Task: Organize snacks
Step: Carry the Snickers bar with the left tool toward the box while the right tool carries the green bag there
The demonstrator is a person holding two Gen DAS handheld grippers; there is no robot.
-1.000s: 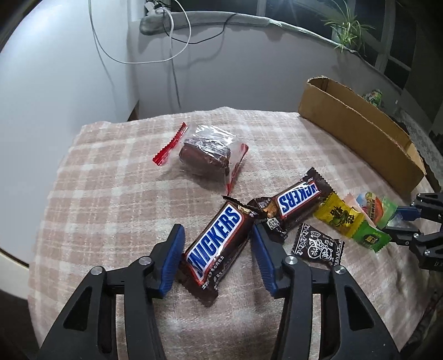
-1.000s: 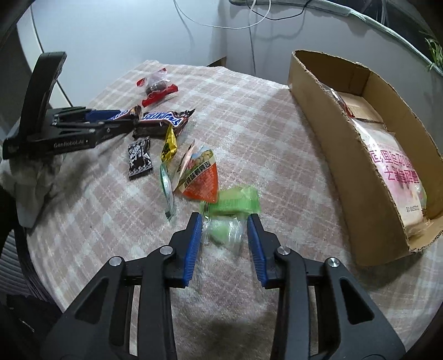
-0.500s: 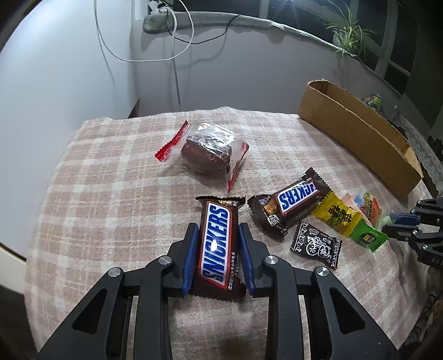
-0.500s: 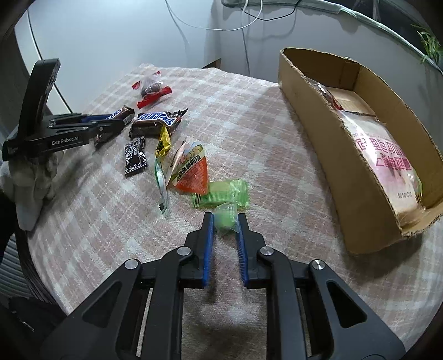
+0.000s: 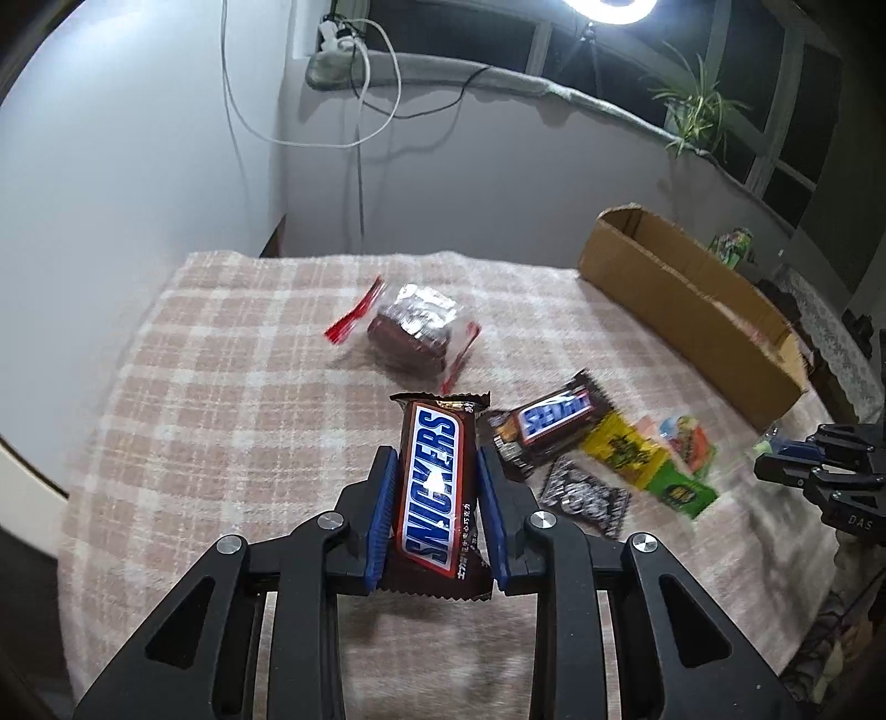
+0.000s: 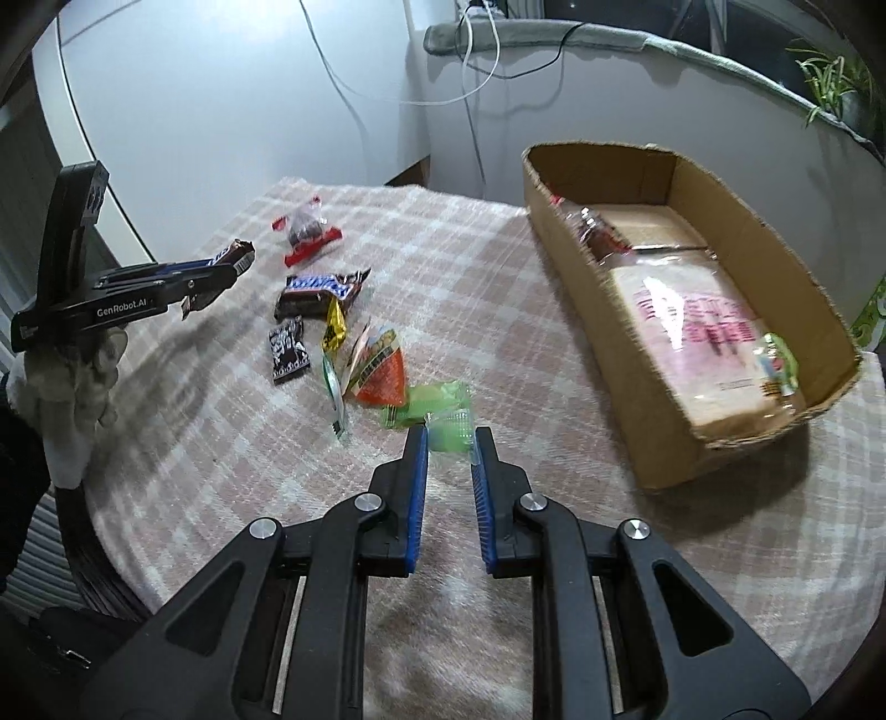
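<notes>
Holding one snack in each gripper above the checked tablecloth [image 6: 498,288].
My left gripper [image 5: 437,498] is clamped on a Snickers bar [image 5: 437,487], my right gripper [image 6: 449,443] on a small green candy [image 6: 451,429]. Right of them, the cardboard box [image 6: 626,354] holds a pink-lettered bread bag [image 6: 703,332]; loose snacks lie between the grippers.

Dim room; ring light [image 5: 609,8] glares at top. Motion blur on snacks, cloth [image 5: 221,387]. Fisheye bends edges, dark vignette corners.
</notes>
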